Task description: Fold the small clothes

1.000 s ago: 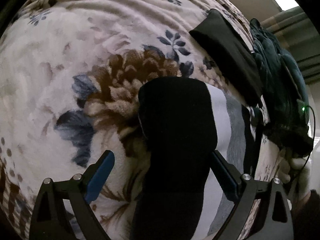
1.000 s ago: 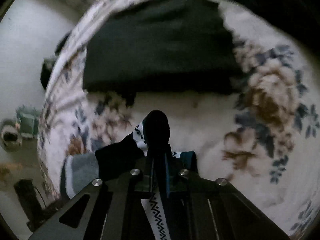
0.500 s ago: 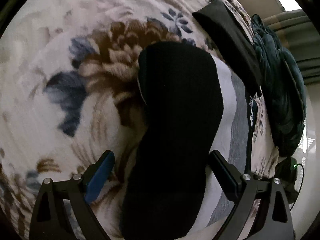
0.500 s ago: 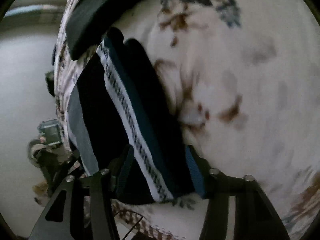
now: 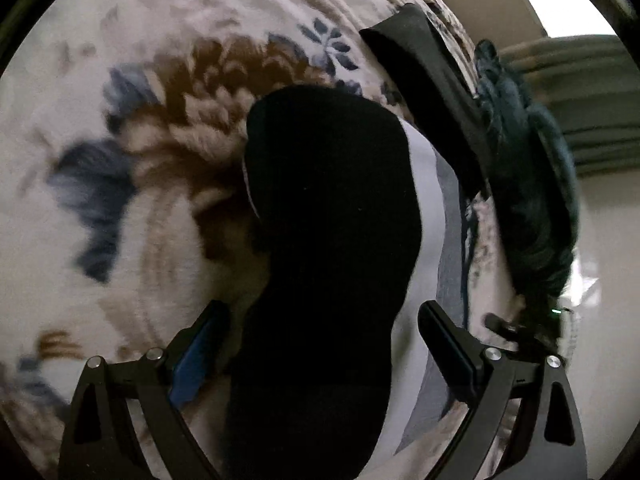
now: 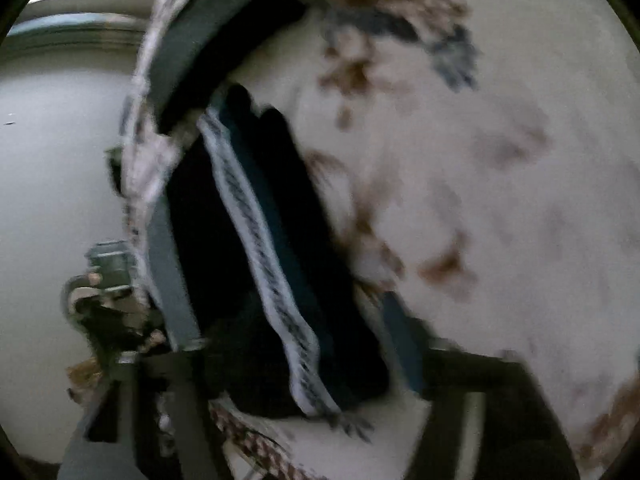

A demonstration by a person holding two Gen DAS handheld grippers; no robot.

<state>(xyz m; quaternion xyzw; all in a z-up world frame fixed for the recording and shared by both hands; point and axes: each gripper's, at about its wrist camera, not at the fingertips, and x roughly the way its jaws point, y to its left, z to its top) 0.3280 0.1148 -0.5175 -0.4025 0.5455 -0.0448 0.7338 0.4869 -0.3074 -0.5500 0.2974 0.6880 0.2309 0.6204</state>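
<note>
Both grippers hovering spread over the sock pile

Left wrist: left gripper [image 5: 322,344] is sitting released, the black sock [image 5: 328,240] running 6 to 12 o'clock on the floral blanket [image 5: 120,200]. Right wrist: blurry, but right gripper [image 6: 296,340] is looking unclenched around the striped sock [image 6: 260,220], folded dark cloth [image 6: 192,48] lying at 11.

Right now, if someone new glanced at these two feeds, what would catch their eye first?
The black sock fills the middle of the left view, lying on the floral blanket between the open left tongs. In the blurred right view, a patterned white stripe runs down the sock, with the open right tongs astride it.
</note>
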